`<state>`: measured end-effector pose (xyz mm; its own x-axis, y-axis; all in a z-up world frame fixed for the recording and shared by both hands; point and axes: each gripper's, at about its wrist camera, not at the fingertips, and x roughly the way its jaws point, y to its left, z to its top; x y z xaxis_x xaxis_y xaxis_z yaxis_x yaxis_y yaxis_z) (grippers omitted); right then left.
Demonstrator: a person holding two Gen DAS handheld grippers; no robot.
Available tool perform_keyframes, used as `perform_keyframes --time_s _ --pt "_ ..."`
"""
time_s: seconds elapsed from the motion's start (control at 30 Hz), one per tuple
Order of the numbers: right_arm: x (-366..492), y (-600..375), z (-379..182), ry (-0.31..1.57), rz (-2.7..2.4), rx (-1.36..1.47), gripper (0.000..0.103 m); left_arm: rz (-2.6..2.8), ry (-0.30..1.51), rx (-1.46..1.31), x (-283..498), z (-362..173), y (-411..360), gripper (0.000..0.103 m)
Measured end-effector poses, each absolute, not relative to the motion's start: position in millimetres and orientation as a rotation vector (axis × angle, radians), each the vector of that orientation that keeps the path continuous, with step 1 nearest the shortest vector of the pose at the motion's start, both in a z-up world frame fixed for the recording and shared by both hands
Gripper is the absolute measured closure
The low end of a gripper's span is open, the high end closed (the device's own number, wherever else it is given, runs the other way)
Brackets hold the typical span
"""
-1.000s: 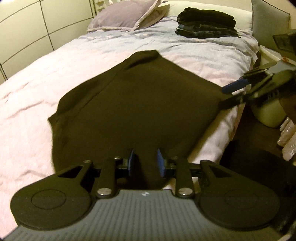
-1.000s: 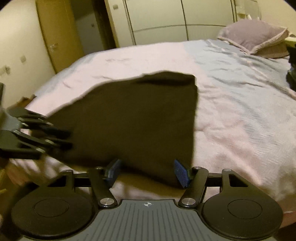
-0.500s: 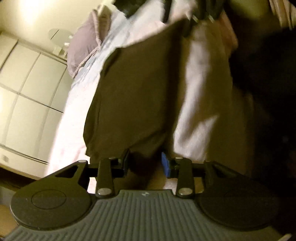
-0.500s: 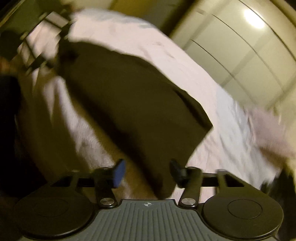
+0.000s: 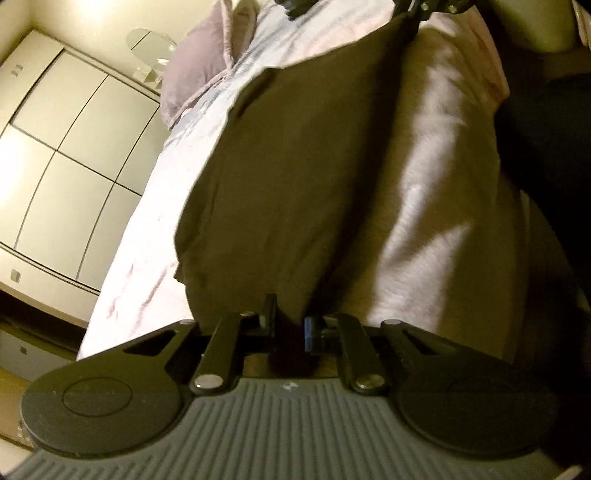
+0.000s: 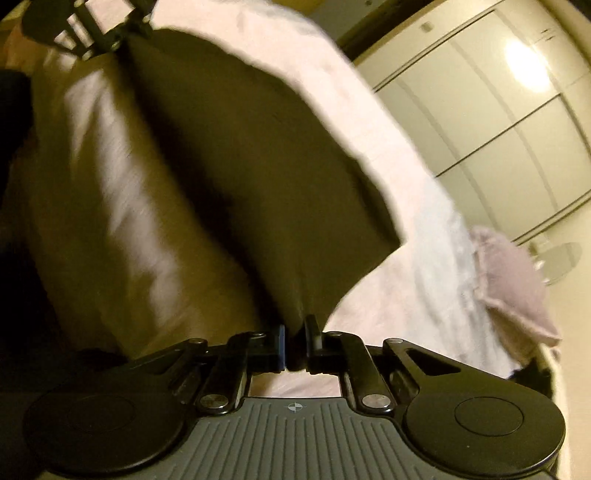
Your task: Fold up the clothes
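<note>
A dark brown garment (image 5: 295,177) lies partly folded on the bed, stretched between my two grippers along the near edge. My left gripper (image 5: 290,328) is shut on one near corner of the cloth. In the right wrist view the same garment (image 6: 258,166) spreads away from my right gripper (image 6: 294,347), whose jaws are pinched shut on the other corner. Each gripper shows at the far top of the other's view: the right gripper (image 5: 421,7) and the left gripper (image 6: 99,33). Both views are tilted sideways.
The bed (image 5: 155,229) has a pale pink and light blue cover that hangs over its side. A mauve pillow (image 5: 199,62) lies at the head, also pillow (image 6: 513,284). White wardrobe doors (image 5: 62,155) stand beyond the bed. A dark shape (image 5: 546,147) fills the right edge.
Both grippers have rolled sideways while holding the garment's near edge. The right gripper's jaws have closed from wide apart to pinched on the cloth. The garment's near edge has lifted.
</note>
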<state>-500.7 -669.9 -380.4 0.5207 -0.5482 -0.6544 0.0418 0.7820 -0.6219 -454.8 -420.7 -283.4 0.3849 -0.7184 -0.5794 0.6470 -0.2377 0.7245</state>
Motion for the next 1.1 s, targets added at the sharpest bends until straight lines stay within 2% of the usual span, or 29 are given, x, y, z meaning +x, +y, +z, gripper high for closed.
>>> perform_keyframes --time_s 0.17,0.3,0.43,0.53,0.67,0.7,0.77,0.8,0.93,1.07,1.1 --pt "-508 -679 -372 0.982 -0.447 -0.569 0.093 -1.245 -0.040 1.289 -435 -266 -397 0.080" --pt "-512 -699 -358 0.989 -0.544 -0.518 0.093 -1.131 0.013 1.285 -403 -254 -383 0.083" --pt "-510 -738 -329 0.876 -0.582 -0.268 0.091 -1.090 0.101 1.168 -368 -231 -388 0.083" --pt "-499 -771 -310 0.750 -0.534 -0.016 0.086 -1.125 0.176 1.035 -349 -211 -409 0.083" --pt "-467 -803 -301 0.693 -0.490 0.067 0.052 -1.273 0.339 0.804 -324 -191 -456 0.082" --pt "-459 -811 -300 0.690 -0.480 0.074 0.050 -1.308 0.386 0.762 -317 -190 -471 0.081" --pt "-443 -825 -297 0.682 -0.460 0.087 0.050 -1.355 0.451 0.690 -303 -191 -500 0.080" --pt "-435 -832 -296 0.679 -0.450 0.093 0.050 -1.367 0.476 0.668 -295 -194 -513 0.072" --pt "-422 -878 -307 0.656 -0.438 0.249 0.050 -1.419 0.581 0.591 -259 -204 -554 0.060" --pt "-425 -910 -323 0.621 -0.402 0.406 0.050 -1.458 0.716 0.516 -231 -221 -580 0.064" --pt "-425 -917 -327 0.613 -0.392 0.448 0.050 -1.471 0.748 0.506 -226 -226 -586 0.070"
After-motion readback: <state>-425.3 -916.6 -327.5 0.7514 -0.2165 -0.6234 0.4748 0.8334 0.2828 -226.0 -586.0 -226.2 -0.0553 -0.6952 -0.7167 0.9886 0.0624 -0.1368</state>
